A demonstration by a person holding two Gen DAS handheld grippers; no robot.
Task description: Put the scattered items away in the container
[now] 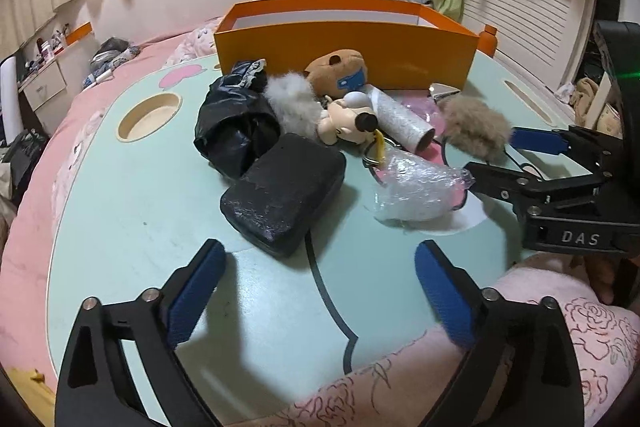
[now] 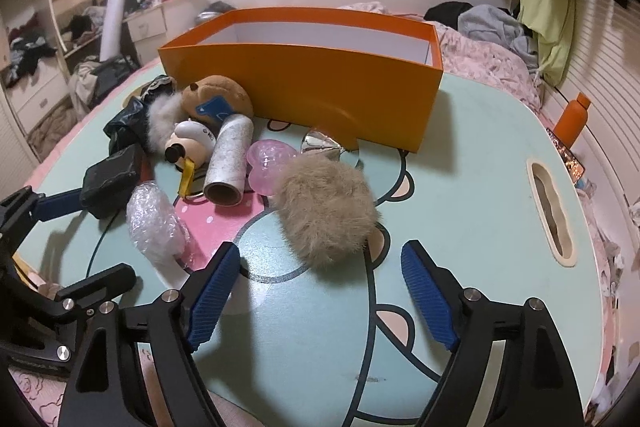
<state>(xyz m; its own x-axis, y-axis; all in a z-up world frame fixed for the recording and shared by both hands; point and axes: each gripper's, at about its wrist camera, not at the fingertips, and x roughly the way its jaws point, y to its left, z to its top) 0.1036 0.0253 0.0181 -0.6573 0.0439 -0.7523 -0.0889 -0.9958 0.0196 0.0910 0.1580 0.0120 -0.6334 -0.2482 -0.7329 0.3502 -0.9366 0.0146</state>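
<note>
Both hand-held grippers are seen with jaws spread and nothing between the blue ribbed pads. Left gripper (image 1: 320, 263) is held low over the pale green cartoon-printed lap table (image 1: 132, 195), with the black rectangular zip case (image 1: 284, 193) just beyond its fingertips. Right gripper (image 2: 320, 263) is aimed at the beige fluffy fur pompom (image 2: 326, 207), which lies just ahead of its pads.

No item appears to have been placed yet; the orange open-topped cardboard box (image 2: 304, 83) stands at the far side of the table, and what shows of its white inside is bare. The step in hand is judged to be a first pick by each gripper.

The pompom should be approached squarely and pinched through its middle, since soft fur is likely to compress and slip. The case is wide, so it is best taken across its narrow side.

Close around them lie the crumpled clear bubble wrap (image 2: 154, 223), a white cardboard tube (image 2: 228, 163), a pink translucent plastic heart (image 2: 266, 167) and a black crumpled plastic bag (image 1: 236, 131); these could be dragged along if a sweep is careless.
</note>
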